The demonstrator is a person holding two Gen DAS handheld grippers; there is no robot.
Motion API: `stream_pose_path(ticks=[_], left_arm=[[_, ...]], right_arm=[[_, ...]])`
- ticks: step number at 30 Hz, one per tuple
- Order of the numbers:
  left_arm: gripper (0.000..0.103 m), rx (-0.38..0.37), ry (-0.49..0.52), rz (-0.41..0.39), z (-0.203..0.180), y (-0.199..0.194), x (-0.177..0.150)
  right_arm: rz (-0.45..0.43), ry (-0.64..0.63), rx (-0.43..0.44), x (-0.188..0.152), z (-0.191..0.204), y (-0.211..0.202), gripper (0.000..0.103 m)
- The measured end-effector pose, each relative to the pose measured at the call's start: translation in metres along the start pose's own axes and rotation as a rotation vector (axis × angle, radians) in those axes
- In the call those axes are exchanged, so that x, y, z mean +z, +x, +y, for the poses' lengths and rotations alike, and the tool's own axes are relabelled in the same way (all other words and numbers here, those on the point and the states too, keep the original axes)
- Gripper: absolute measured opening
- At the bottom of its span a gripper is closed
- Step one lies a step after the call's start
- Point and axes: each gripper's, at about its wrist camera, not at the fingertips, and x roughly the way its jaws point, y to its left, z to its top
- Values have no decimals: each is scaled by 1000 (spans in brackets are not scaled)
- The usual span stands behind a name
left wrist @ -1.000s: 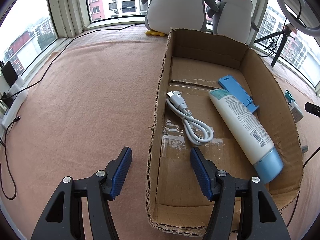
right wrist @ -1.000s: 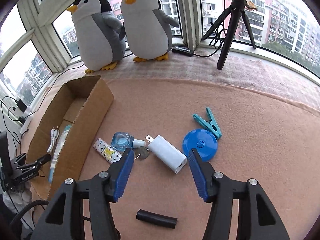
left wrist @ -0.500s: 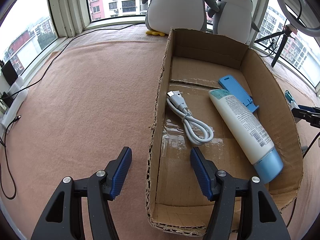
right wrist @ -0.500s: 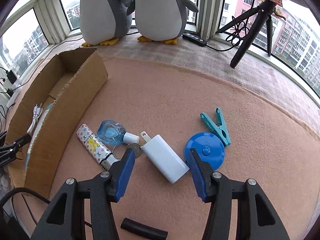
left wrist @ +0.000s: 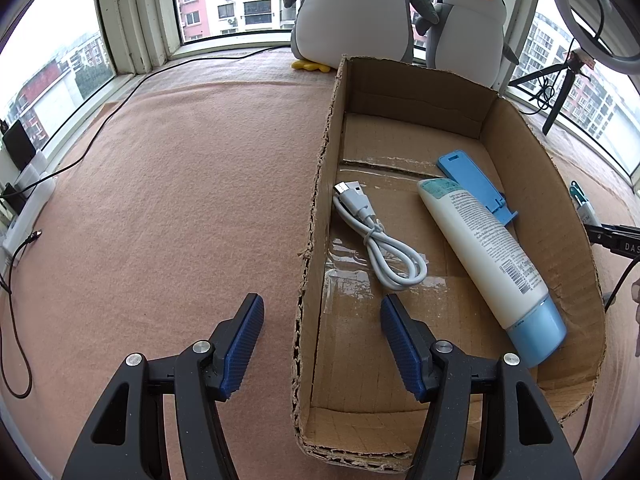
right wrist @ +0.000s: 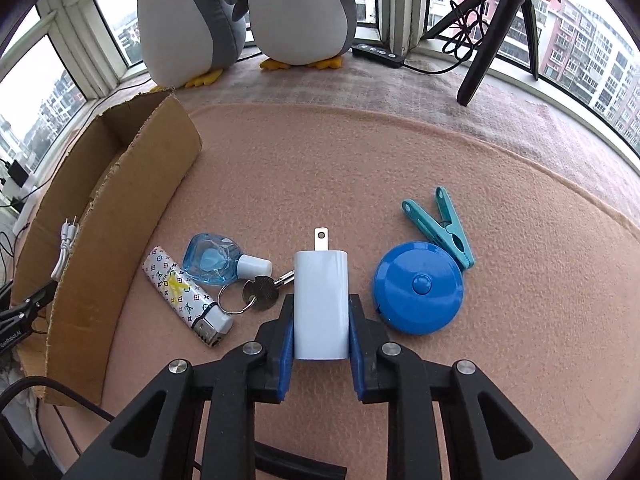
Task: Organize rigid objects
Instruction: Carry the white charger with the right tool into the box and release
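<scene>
— What's in view, biggest first?

— I count one cardboard box (left wrist: pixel 532 168) filling the right half of my left wrist view, two plush penguins (right wrist: pixel 304 12) at the top of the right wrist view, then one tube (left wrist: pixel 484 252), one cable (left wrist: pixel 380 240) and one blue stand (left wrist: pixel 472 184) inside the box.

— And loose items?

— One tape measure (right wrist: pixel 418 288), one clothespin (right wrist: pixel 440 232), one lighter (right wrist: pixel 184 292), one small bottle (right wrist: pixel 216 260), one key (right wrist: pixel 262 290).

— Grippers?

— My left gripper (left wrist: pixel 322 340) is spread wide, straddling the box wall. My right gripper (right wrist: pixel 320 332), lower centre, pinches the one white charger (right wrist: pixel 320 300).
</scene>
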Motion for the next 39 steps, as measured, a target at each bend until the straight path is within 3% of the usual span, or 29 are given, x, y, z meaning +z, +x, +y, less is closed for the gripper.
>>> stream_pose_path(ticks=[12,17,28,39], left_arm=[[65,-1,0,0,1,1,0],[65,0,2,0,0,1,0],[65,-1,-1,-1,0,0,0],[65,-3,-5,0,-1,0,0]], right_arm=[[-80,186,22,-37,-9,-28,21],[-133,202,16,-44,0,-50,20],[-236,97,86,-13,58,-88,21],[-214,-29,132,20,128,-59,21]])
